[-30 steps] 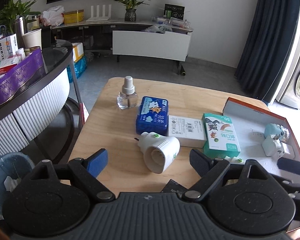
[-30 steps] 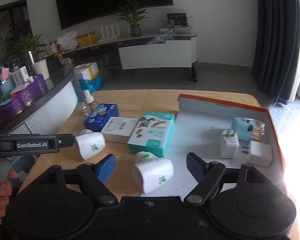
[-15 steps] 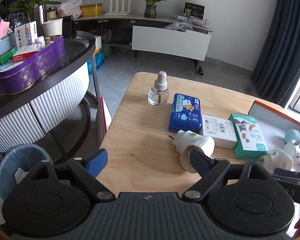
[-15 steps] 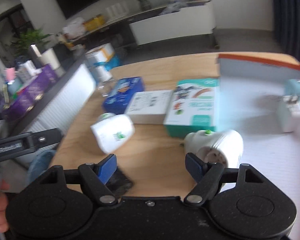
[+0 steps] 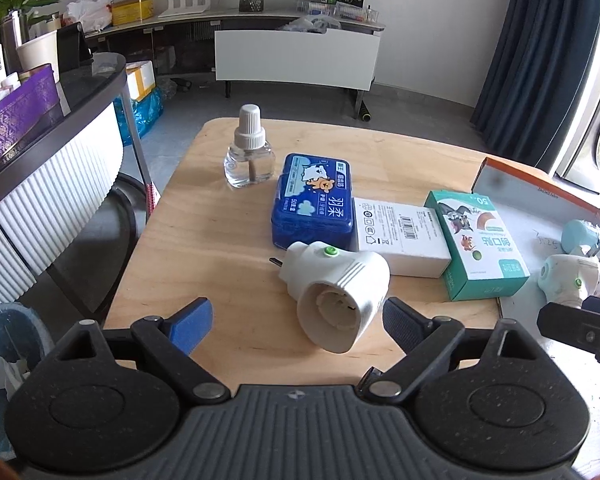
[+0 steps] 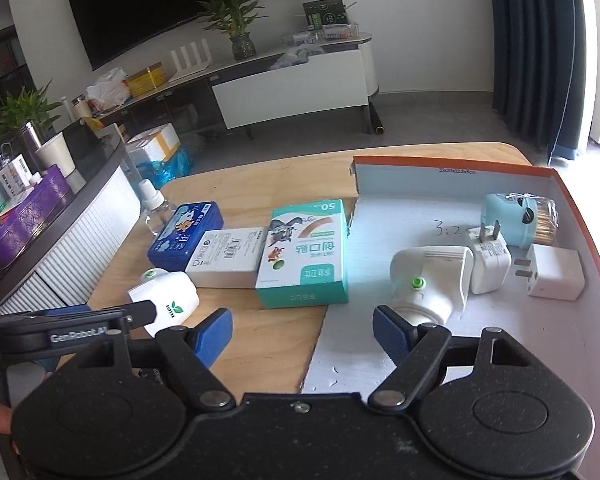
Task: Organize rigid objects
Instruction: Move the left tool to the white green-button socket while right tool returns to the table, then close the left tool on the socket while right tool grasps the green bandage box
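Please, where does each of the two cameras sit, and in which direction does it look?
Left wrist: on the left gripper, facing along the wooden table at a white plug-in heater; its open fingers show.
Right wrist: on the right gripper, facing the orange-rimmed box lid; its open fingers and the other gripper show.
Shared: the green carton and blue tin.

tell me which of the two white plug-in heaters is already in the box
The heater by the right gripper, lying beside the chargers in the box. The other lies on the table.
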A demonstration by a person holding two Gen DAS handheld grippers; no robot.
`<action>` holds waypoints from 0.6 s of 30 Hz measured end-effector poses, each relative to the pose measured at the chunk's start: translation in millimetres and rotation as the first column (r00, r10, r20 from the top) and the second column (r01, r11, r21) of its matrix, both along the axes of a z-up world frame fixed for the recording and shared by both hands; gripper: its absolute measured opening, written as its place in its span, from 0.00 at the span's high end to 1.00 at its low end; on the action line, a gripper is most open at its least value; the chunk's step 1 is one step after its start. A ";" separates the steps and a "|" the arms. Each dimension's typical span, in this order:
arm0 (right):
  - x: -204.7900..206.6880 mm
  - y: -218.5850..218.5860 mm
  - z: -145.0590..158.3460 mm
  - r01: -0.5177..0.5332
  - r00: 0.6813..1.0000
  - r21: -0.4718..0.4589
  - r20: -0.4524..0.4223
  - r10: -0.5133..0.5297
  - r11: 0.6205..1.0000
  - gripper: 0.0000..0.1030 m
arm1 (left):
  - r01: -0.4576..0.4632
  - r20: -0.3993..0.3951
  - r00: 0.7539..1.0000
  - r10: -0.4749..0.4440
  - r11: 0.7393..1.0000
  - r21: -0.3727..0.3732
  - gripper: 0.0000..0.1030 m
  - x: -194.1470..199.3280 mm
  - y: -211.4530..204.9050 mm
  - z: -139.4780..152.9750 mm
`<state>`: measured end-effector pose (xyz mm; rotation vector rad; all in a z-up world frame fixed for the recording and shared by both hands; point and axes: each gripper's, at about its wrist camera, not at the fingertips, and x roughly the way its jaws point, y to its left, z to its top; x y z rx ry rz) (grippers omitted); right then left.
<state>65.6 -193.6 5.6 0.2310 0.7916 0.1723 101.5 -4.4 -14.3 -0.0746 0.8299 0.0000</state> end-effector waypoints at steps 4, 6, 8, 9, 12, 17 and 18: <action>8.3 7.7 -0.2 -0.022 1.000 -0.012 -0.002 0.022 1.000 0.11 | 0.021 -0.008 1.000 -0.021 1.000 0.007 0.08 8.9 -2.6 -8.5; 11.9 9.9 -1.6 -0.032 0.999 -0.015 -0.005 0.032 0.999 0.11 | 0.038 -0.005 0.999 -0.038 0.999 0.012 0.08 13.0 -2.9 -13.0; 15.3 11.6 -3.0 -0.043 0.999 -0.022 -0.007 0.043 0.999 0.11 | 0.044 -0.004 0.999 -0.044 0.999 0.013 0.08 17.1 -3.1 -16.7; 17.5 13.1 -3.7 -0.050 0.999 -0.029 -0.008 0.050 0.998 0.11 | 0.044 0.000 0.999 -0.044 0.999 0.014 0.10 18.9 -3.0 -18.2; 25.8 17.0 -7.2 -0.062 0.998 -0.047 -0.017 0.061 0.997 0.11 | 0.054 0.018 0.998 -0.054 0.999 0.008 0.18 22.6 -3.0 -21.8; 47.9 23.7 -14.9 -0.073 0.997 -0.074 -0.045 0.070 0.995 0.10 | 0.075 0.069 0.995 -0.078 0.997 0.035 0.31 22.1 -6.8 -22.7; 52.3 25.2 -16.0 -0.073 0.996 -0.079 -0.048 0.070 0.994 0.10 | 0.077 0.073 0.994 -0.079 0.997 0.033 0.31 22.1 -6.3 -22.9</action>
